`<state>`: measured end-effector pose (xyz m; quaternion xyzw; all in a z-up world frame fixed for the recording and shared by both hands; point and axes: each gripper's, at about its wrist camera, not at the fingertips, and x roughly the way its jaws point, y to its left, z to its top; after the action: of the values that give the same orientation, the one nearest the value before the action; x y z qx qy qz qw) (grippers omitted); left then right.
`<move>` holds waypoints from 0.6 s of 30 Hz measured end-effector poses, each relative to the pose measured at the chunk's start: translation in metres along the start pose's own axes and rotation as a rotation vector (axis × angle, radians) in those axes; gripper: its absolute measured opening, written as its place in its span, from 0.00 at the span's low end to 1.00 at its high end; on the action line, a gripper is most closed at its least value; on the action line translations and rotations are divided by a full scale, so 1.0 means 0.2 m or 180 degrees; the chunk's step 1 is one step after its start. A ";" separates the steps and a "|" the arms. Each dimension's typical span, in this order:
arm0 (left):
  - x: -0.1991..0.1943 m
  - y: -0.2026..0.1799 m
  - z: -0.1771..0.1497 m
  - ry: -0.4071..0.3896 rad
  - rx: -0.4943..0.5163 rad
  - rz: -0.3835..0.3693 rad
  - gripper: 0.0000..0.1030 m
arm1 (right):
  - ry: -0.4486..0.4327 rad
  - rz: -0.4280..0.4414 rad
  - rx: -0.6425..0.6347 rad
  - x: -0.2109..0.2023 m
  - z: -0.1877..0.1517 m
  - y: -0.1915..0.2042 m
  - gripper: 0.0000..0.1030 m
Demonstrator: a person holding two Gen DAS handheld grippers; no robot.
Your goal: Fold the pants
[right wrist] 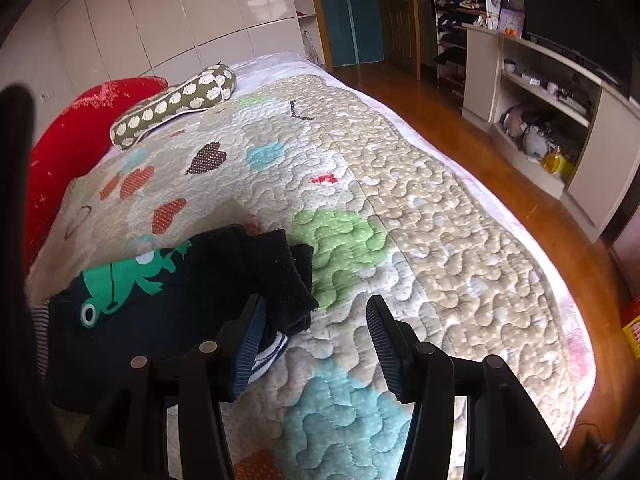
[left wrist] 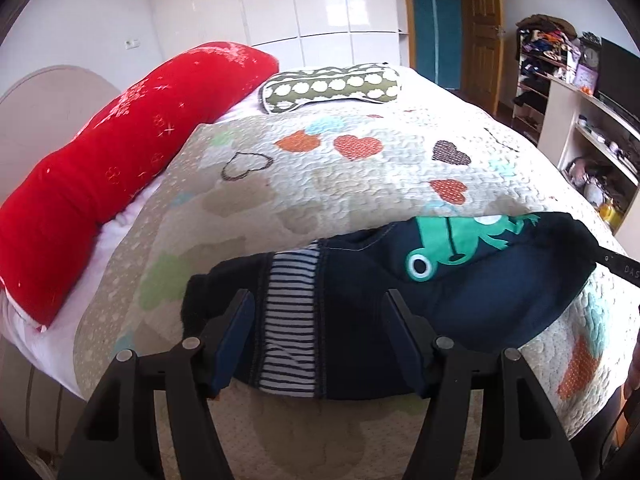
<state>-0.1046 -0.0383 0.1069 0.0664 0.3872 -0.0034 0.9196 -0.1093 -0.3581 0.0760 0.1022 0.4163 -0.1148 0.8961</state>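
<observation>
Bed [right wrist: 500, 240] covered by quilt [left wrist: 360, 184], cream, stitched all over, with hearts in orange, brown and outline plus green and blue patches; white sheet [left wrist: 120, 236] exposed along quilt's edge beside headboard [left wrist: 48, 92]; red bolster [left wrist: 120, 152] lying lengthwise on sheet, against headboard; green pillow [left wrist: 332, 86] with white dots at far end, just beside bolster's tip, resting partly on quilt; small dark item [right wrist: 298, 111] on quilt past pillow, too small to identify; pants [left wrist: 460, 280], navy with green frog print and striped lining, lying folded on quilt near its close edge, well apart from bolster and pillow; wooden floor [right wrist: 460, 128] alongside bed.
</observation>
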 end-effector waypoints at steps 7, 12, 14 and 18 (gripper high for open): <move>0.00 -0.15 0.04 0.0022 0.0206 -0.0056 0.63 | -0.0052 -0.0251 -0.0225 -0.01 -0.02 0.01 0.58; 0.01 -0.25 0.07 0.0053 0.0324 -0.0130 0.63 | -0.0067 -0.0370 -0.0258 -0.01 -0.03 -0.03 0.58; 0.01 -0.29 0.08 0.0060 0.0363 -0.0160 0.63 | -0.0044 -0.0346 -0.0207 -0.01 -0.03 -0.06 0.58; 0.01 -0.34 0.11 0.0068 0.0409 -0.0213 0.63 | -0.0018 -0.0342 -0.0133 0.01 -0.03 -0.11 0.58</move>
<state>-0.0925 -0.1091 0.1121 0.1124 0.3980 -0.0582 0.9086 -0.1198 -0.3772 0.0687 0.0607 0.4210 -0.1544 0.8918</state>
